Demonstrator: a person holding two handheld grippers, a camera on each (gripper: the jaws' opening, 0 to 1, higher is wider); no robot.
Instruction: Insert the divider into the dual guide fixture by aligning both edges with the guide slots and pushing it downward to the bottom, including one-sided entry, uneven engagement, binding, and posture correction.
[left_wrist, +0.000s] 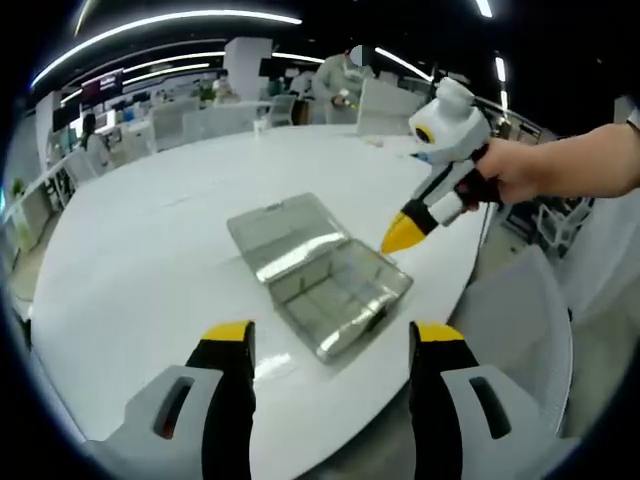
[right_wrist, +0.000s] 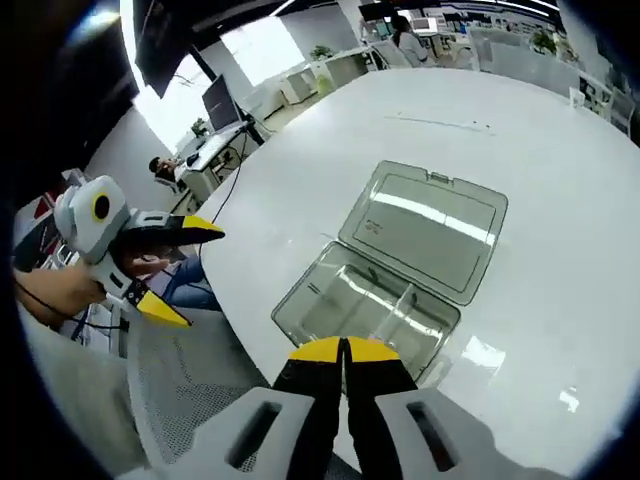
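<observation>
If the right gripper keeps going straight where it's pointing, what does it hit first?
Probably the open clear plastic box: the shut right gripper points at its near tray section, though depth is hard to judge.

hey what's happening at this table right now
A person holds a gripper in each hand above a clear plastic box that lies open, its lid flat, near the edge of a round white table. The right gripper is shut, its tips over the box's near edge. The left gripper is open and hangs off to the side of the box. Neither gripper holds anything, so the insertion looks not yet begun.
</observation>
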